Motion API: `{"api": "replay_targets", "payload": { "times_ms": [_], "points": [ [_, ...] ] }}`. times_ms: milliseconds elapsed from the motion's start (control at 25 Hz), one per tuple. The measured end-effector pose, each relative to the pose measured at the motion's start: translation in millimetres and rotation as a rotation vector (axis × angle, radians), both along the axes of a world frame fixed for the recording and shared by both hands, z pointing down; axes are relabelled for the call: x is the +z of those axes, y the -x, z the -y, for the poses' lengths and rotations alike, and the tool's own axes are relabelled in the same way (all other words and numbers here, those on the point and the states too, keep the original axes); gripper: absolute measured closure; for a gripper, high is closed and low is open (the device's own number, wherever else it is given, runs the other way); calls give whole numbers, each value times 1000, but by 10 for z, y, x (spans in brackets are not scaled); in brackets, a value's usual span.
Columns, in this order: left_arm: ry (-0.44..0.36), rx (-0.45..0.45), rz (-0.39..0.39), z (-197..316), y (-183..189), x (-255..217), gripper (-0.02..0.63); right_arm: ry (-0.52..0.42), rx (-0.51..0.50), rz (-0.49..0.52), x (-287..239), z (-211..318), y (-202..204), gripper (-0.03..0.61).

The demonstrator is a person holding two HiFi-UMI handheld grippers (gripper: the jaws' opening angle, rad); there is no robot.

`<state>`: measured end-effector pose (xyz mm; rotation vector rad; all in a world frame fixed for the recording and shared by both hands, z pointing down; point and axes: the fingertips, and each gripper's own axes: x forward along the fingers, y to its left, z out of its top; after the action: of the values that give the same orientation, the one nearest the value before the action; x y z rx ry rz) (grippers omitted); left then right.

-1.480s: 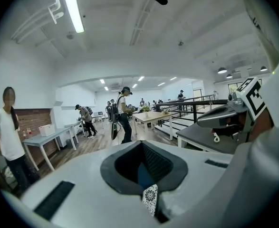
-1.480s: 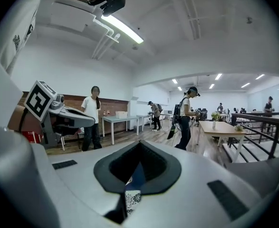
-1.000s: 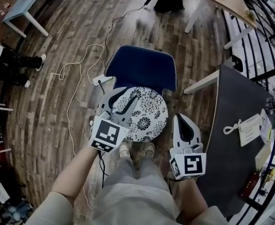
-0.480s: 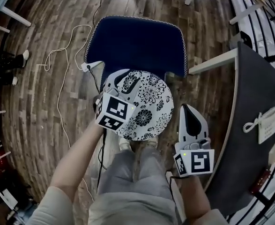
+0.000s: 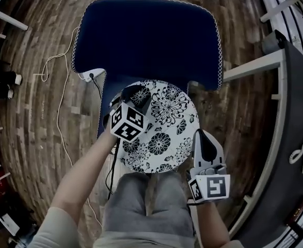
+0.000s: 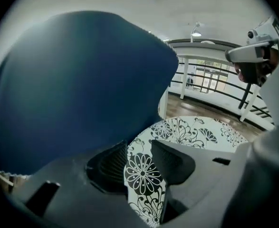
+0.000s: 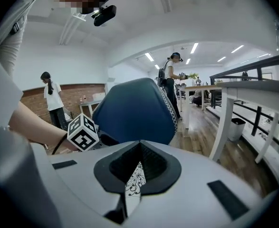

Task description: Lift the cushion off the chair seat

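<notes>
A round cushion (image 5: 164, 125) with a black-and-white flower print lies on the seat of a dark blue chair (image 5: 146, 35). My left gripper (image 5: 134, 98) hangs over the cushion's left rim, jaws opening. In the left gripper view the flower print (image 6: 141, 167) shows in the gap between the pads, and I see no pad pressing on it. My right gripper (image 5: 202, 138) sits at the cushion's right rim with its jaws together. In the right gripper view only a thin strip of the print (image 7: 133, 182) shows through the slit between them.
A white power strip (image 5: 86, 75) and its cable lie on the wooden floor left of the chair. A dark table (image 5: 298, 133) with white legs (image 5: 249, 66) stands close on the right. The person's legs (image 5: 146, 205) are right in front of the seat. Two people (image 7: 51, 99) stand far off.
Both grippers and the head camera have sunk toward the chair, which now looms larger. The left gripper has come down onto the cushion's left rim; the right has closed in on its right rim.
</notes>
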<state>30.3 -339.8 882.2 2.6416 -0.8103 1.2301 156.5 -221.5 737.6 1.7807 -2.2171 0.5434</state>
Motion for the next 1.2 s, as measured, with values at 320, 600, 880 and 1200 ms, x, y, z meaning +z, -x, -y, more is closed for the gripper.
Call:
{"api": "replay_targets", "payload": {
  "times_ms": [320,600,880,1200],
  "points": [
    [130,-7,113,-49,41,877,436,38,6,-23,529,-143,-185,577],
    [180,-56,90,-40,10,1031,411,42,-17,-41,656,-211,-211,577],
    [120,-71,72,-92,-49,1031,580,55,-16,-47,791,-319,-225,577],
    [131,-112,23,-171,-22,797,594,40,-35,-57,619,-369,-146,577]
  ]
}}
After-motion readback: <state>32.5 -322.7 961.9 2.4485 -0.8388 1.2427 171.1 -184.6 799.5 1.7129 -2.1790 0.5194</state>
